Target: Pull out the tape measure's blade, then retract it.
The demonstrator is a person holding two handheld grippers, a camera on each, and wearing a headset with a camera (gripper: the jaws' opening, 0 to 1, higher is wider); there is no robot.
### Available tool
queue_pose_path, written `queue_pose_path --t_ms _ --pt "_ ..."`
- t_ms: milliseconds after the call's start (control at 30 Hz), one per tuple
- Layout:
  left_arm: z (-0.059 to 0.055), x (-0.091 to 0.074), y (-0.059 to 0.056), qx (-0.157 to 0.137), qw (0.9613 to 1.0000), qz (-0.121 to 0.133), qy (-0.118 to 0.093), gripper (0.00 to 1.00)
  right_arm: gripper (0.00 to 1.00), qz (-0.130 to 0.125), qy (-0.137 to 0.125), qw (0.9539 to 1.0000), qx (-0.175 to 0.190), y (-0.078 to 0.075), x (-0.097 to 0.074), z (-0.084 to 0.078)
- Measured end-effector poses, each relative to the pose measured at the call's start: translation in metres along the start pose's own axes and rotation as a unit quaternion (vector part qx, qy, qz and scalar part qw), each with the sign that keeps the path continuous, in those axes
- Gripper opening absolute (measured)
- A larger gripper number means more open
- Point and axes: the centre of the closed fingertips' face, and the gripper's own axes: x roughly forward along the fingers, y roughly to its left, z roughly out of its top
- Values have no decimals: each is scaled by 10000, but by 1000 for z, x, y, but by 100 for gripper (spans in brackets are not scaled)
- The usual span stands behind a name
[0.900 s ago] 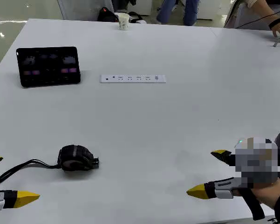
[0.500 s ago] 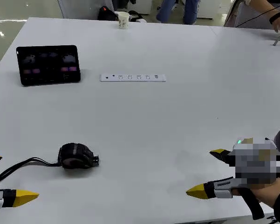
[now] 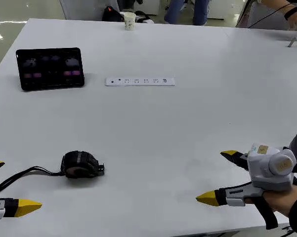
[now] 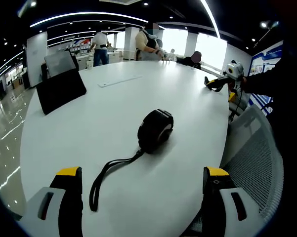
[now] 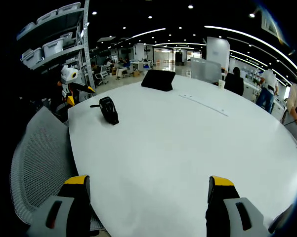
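A black tape measure (image 3: 81, 165) lies on the white table (image 3: 153, 123), its black wrist strap (image 3: 20, 177) trailing to the left. In the left gripper view the tape measure (image 4: 155, 129) sits ahead of the yellow-tipped jaws, its strap (image 4: 106, 173) running back toward them. My left gripper (image 3: 5, 187) stands open at the left edge, apart from the strap, with nothing between its jaws. My right gripper (image 3: 220, 177) is open at the lower right, far from the tape measure (image 5: 108, 109). The left gripper (image 5: 69, 81) shows far off in the right gripper view, and the right gripper (image 4: 227, 79) shows in the left gripper view.
A dark tablet (image 3: 50, 68) stands at the back left. A white power strip (image 3: 140, 81) lies beyond the table's middle, and a paper cup (image 3: 130, 20) sits at the far edge. A mesh chair (image 5: 37, 163) is beside the table. People stand in the background.
The right gripper has edged slightly left. The tape measure has not moved.
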Motion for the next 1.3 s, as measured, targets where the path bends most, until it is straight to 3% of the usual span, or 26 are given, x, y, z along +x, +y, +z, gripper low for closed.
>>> queue_pose_path --t_ms 167,333,433,533,767,1100,1233,1300 --pt "0 8 3 520 9983 28 280 99 99 46 168 9998 -72 -4 5 -3" --pt "5 17 -2 664 9968 -160 418 99 99 77 84 9998 -145 -11 7 3" --pt "11 21 -3 698 9963 -235 434 99 99 102 58 9998 -159 -15 10 7" --pt "19 25 -14 288 9970 -589 406 99 99 176 149 9993 -290 -13 14 7" --pt "23 33 -18 642 9924 -807 666 99 99 399 210 9983 -360 -4 22 9" --pt "34 46 -22 1205 9833 -1023 901 99 99 641 272 9962 -528 3 34 17" --pt "40 55 -21 1734 9743 -1079 954 99 99 675 201 9961 -534 3 41 26" --pt "40 59 -23 1766 9721 -1163 1013 99 99 719 182 9958 -528 4 47 31"
